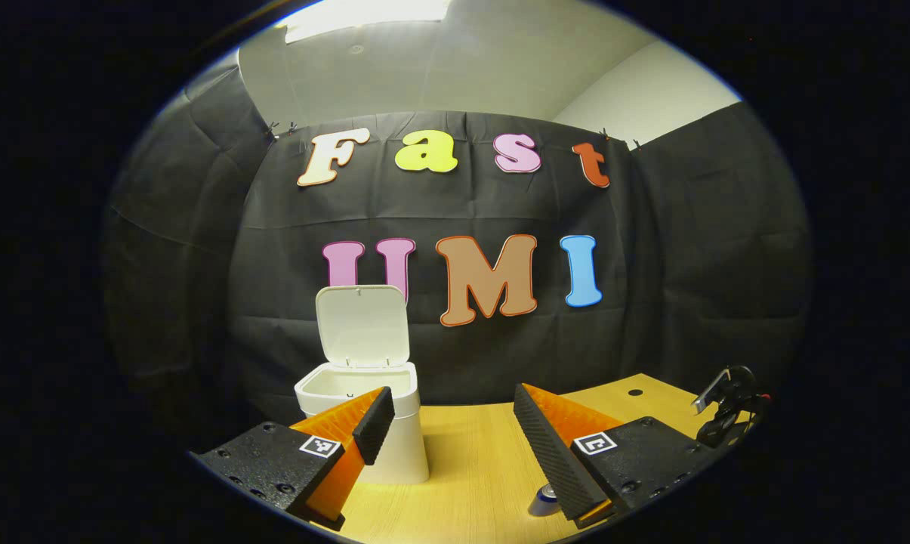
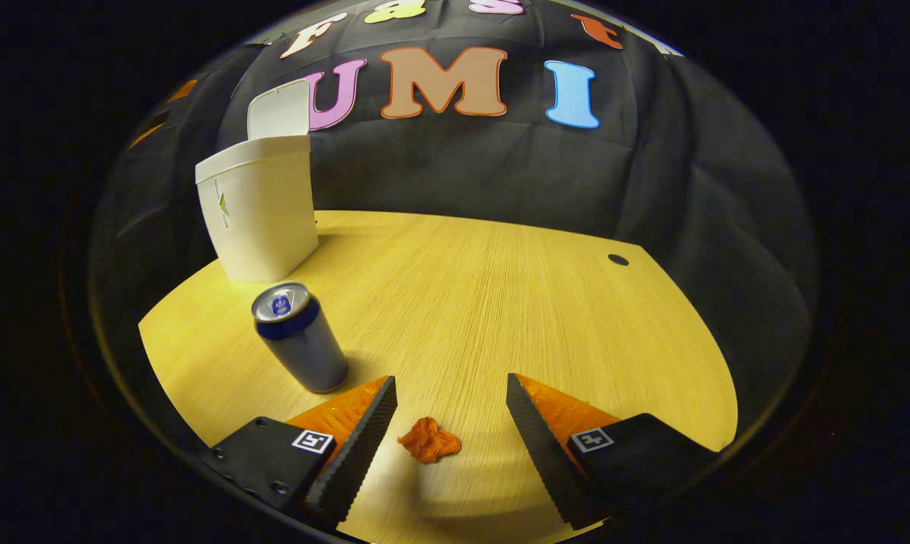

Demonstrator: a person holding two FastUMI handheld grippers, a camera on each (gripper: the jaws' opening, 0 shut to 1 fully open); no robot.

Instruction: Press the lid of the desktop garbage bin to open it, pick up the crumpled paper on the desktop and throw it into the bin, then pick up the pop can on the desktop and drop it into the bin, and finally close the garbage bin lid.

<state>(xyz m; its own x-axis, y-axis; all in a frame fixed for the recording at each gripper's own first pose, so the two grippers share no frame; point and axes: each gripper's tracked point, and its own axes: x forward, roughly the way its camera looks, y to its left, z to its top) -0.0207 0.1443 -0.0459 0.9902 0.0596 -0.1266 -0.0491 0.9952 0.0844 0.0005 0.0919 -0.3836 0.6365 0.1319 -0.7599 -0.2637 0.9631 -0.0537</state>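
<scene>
Crumpled paper (image 2: pixel 428 440) on the bench (image 2: pixel 500 302), between the spread fingers of the right tool (image 2: pixel 451 415), untouched. Pop can (image 2: pixel 301 337) upright just left; bin (image 2: pixel 258 208) farther left, lid (image 2: pixel 279 109) up. Left tool (image 1: pixel 451 423) released, empty, near the bin.

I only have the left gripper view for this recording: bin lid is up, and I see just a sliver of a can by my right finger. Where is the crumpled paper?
Observer: In the right gripper view the crumpled paper lies on the desk, between the open fingers of the right tool, touched by neither.
Operator: Is the can standing?
Observer: Yes, the pop can stands upright, between the paper and the bin.
Operator: Anything dropped in the bin yet?
Observer: Cannot tell; the right view shows the bin's outer wall, not its inside. Paper and can are both on the desk.
</scene>
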